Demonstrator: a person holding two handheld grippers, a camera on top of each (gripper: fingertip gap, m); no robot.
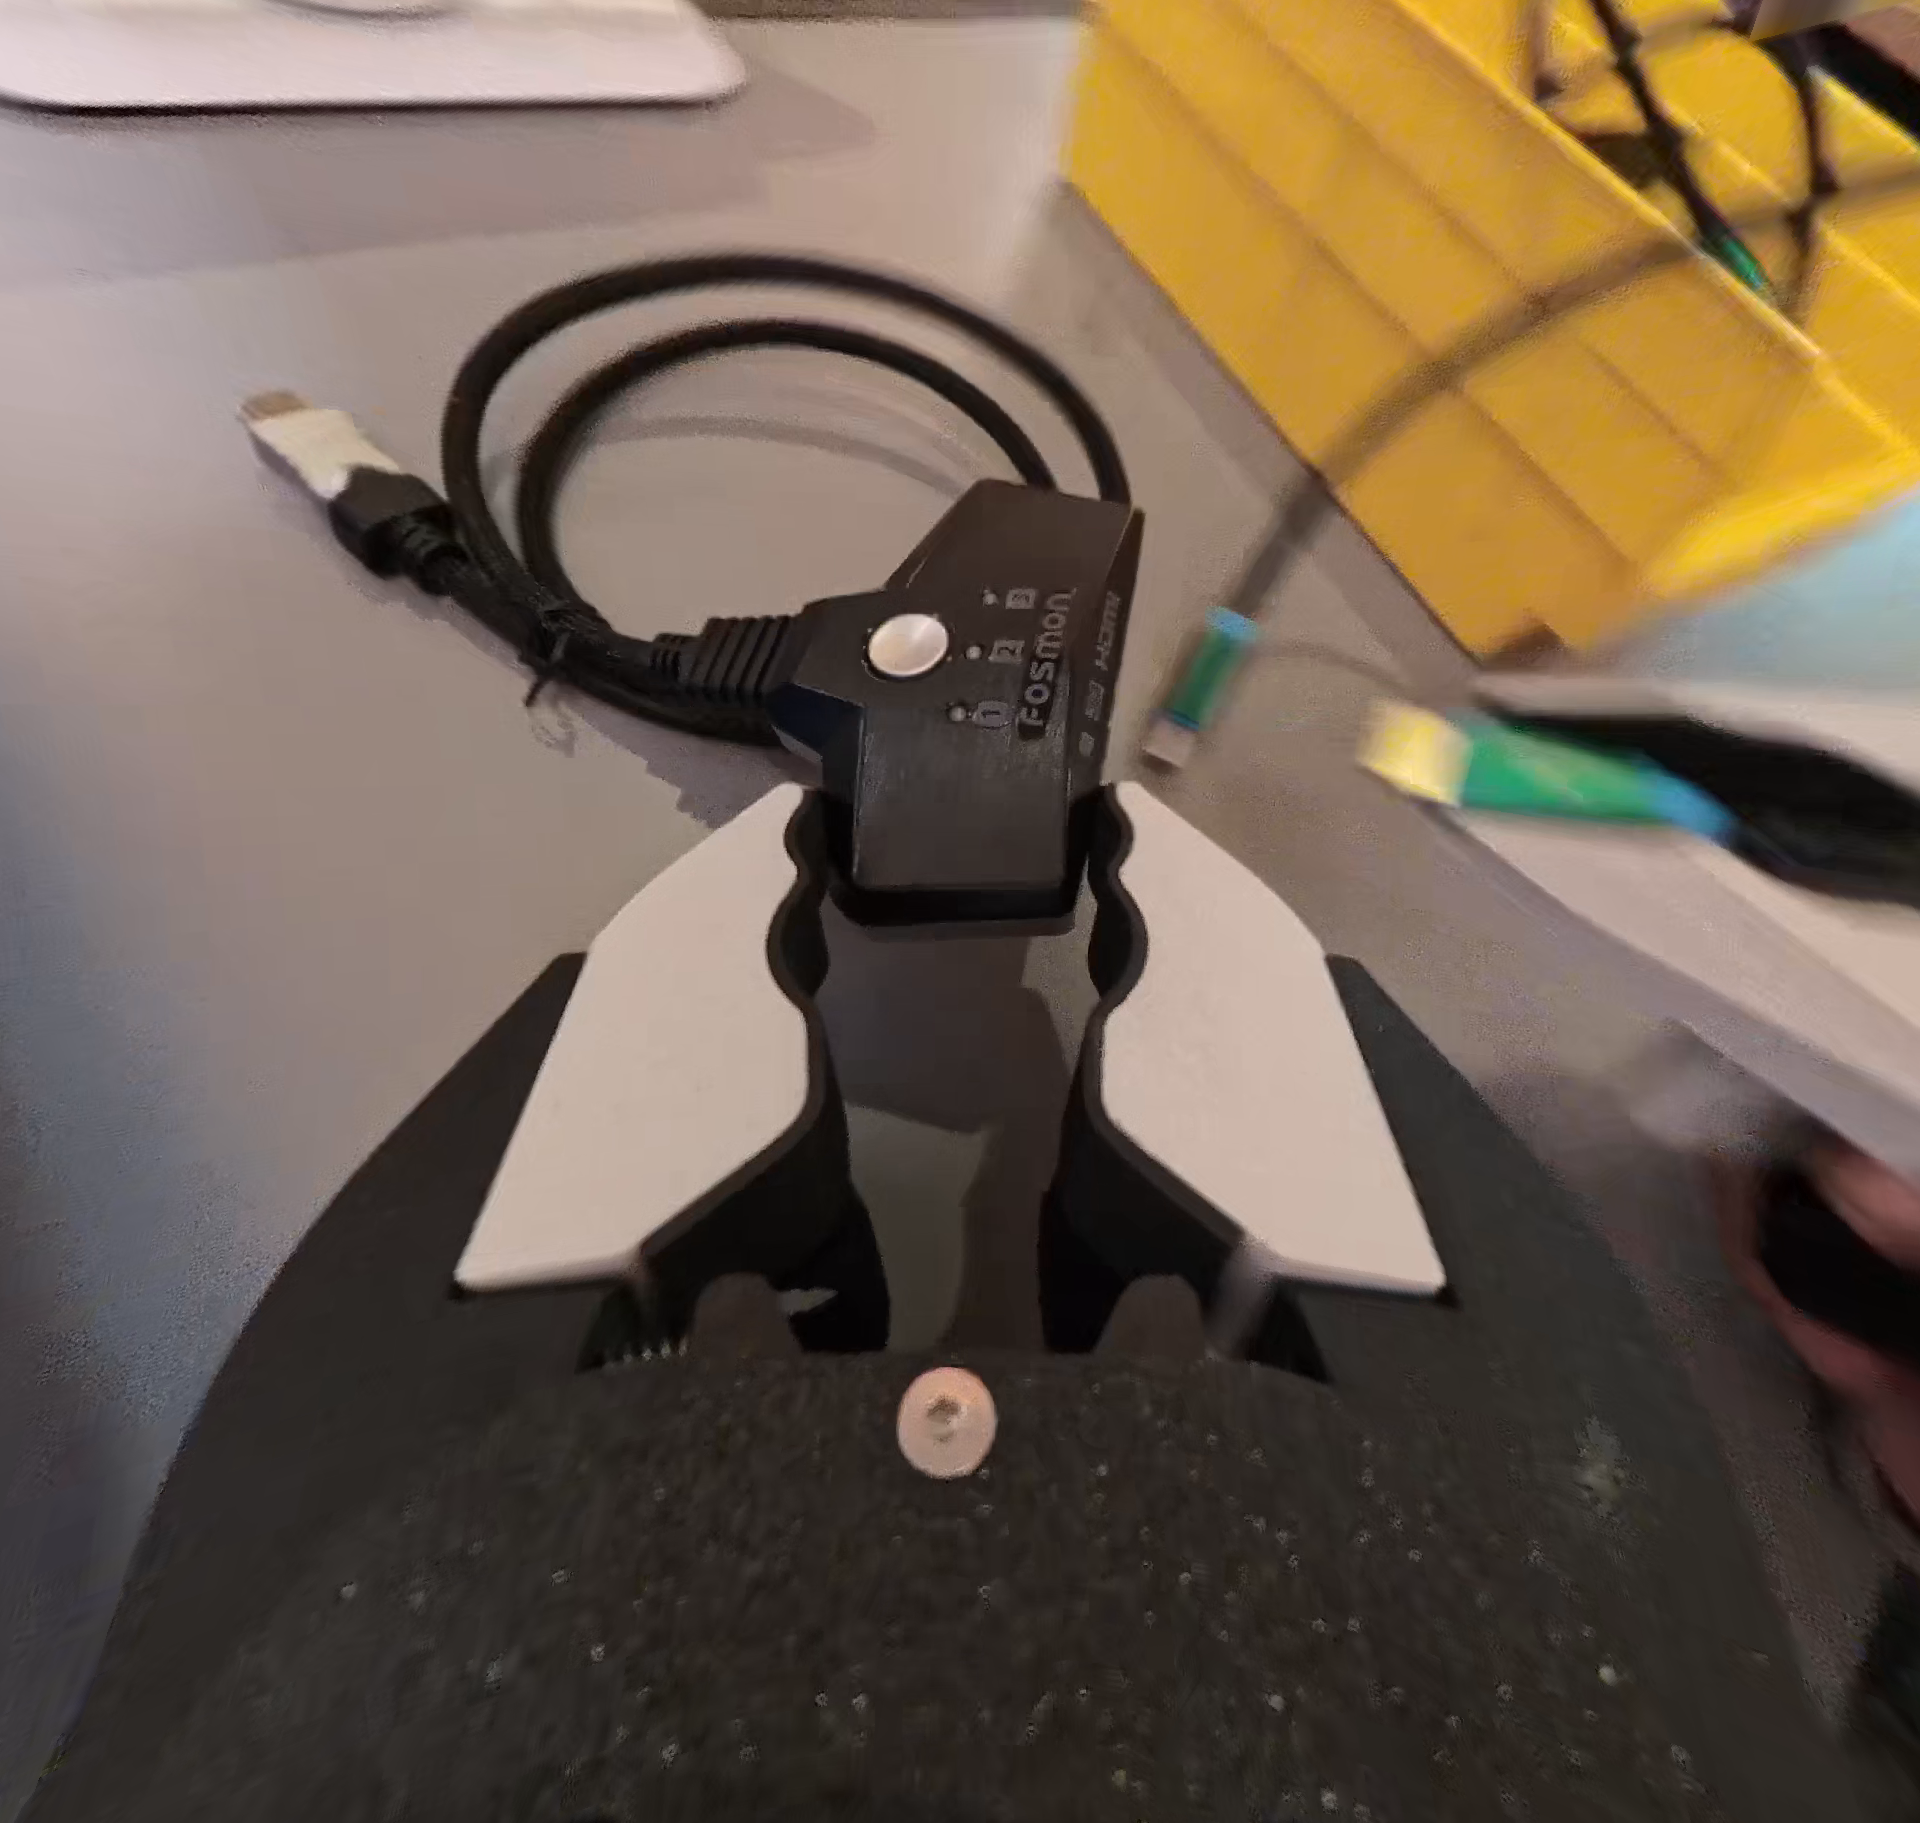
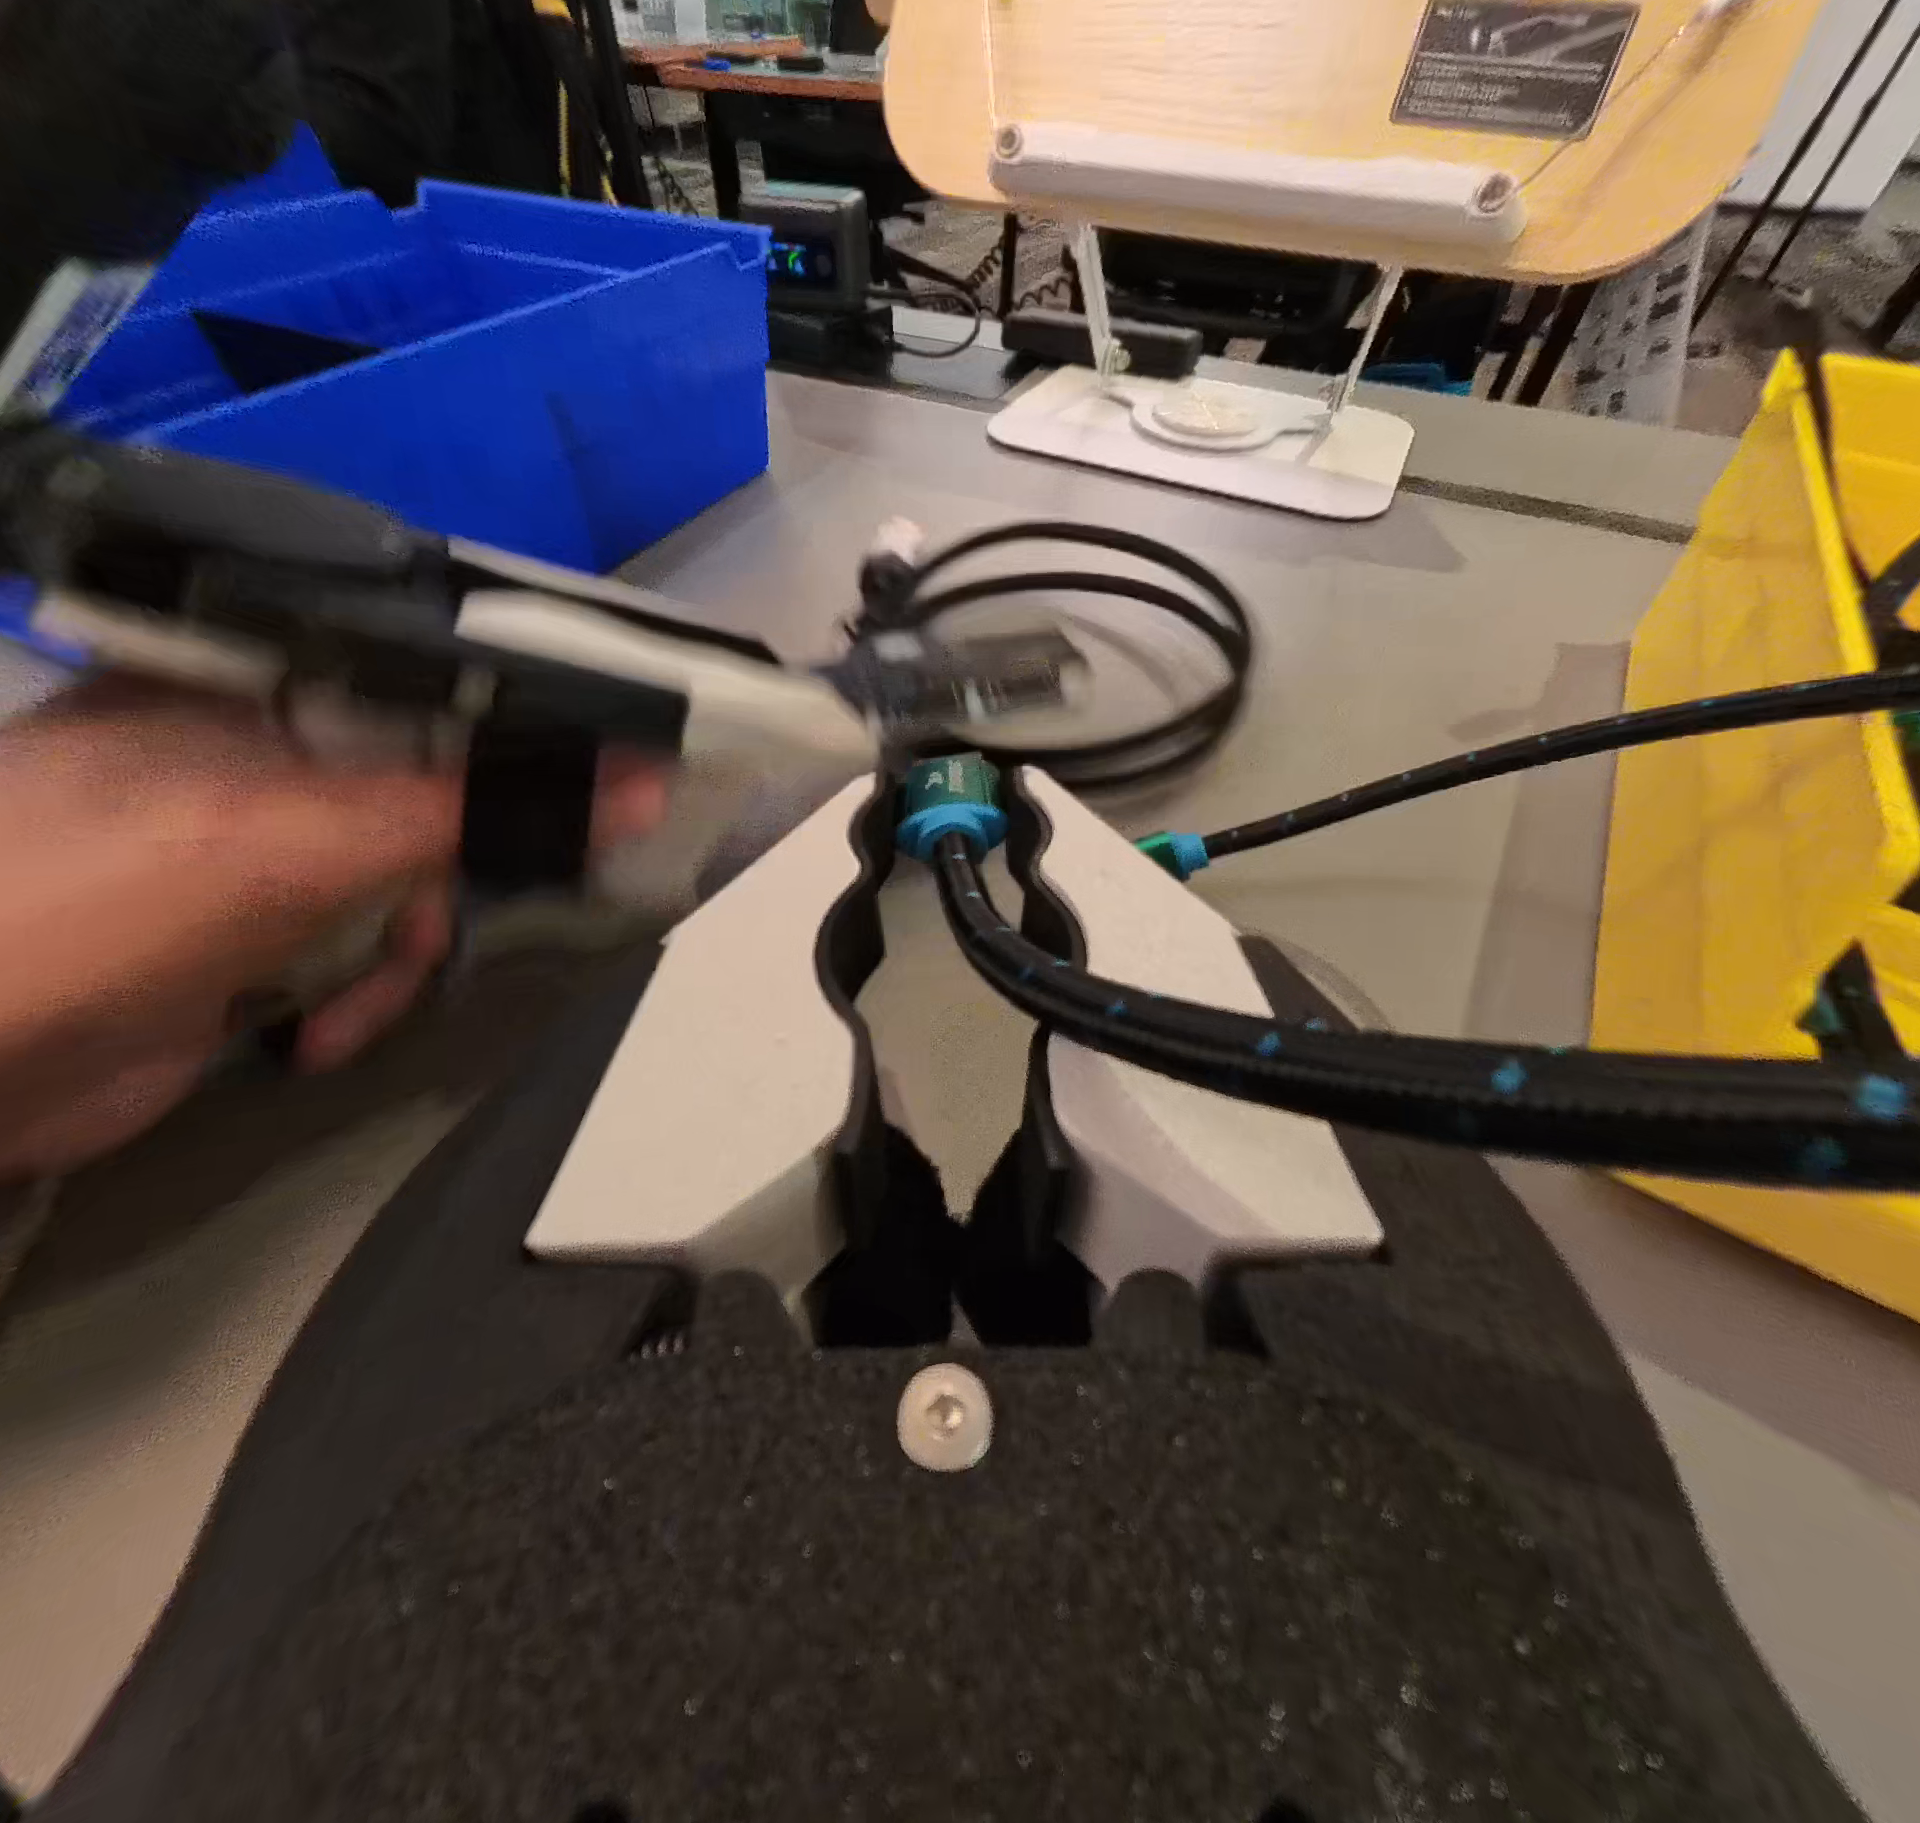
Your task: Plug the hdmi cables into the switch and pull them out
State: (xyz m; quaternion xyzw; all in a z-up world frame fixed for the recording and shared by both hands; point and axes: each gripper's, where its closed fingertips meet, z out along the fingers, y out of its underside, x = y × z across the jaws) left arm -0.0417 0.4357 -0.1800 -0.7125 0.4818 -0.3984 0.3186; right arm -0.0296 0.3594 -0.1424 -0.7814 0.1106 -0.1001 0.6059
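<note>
The left gripper (image 1: 951, 838) has its jaws pinching the near end of the black HDMI switch (image 1: 966, 703), holding it just above the grey desk (image 1: 260, 838). A round silver button (image 1: 906, 647) sits on the switch's top face. The switch's own black cable (image 1: 540, 485) curls in a loop on the desk behind it and ends in a silver plug (image 1: 312, 443) lying flat, well apart from the switch.

The right gripper (image 2: 948, 807) has its jaws clamped on the green-and-blue plug (image 2: 948, 797) of a braided black HDMI cable (image 2: 1299, 1056), which trails off to the right toward a yellow bin (image 2: 1766, 838). In the left wrist view this plug (image 1: 1496, 760) points at the switch's right side but stays clear of it, not yet inserted; the frame is blurred there. A second green-and-blue plug (image 1: 1205, 682) lies on the desk between the held plug and the switch.

In the right wrist view a person's hand (image 2: 208, 900) grips the left gripper's handle. A blue bin (image 2: 468, 371) stands at the back left, and a wooden stand with a white base (image 2: 1205, 454) stands behind the cable loop.
</note>
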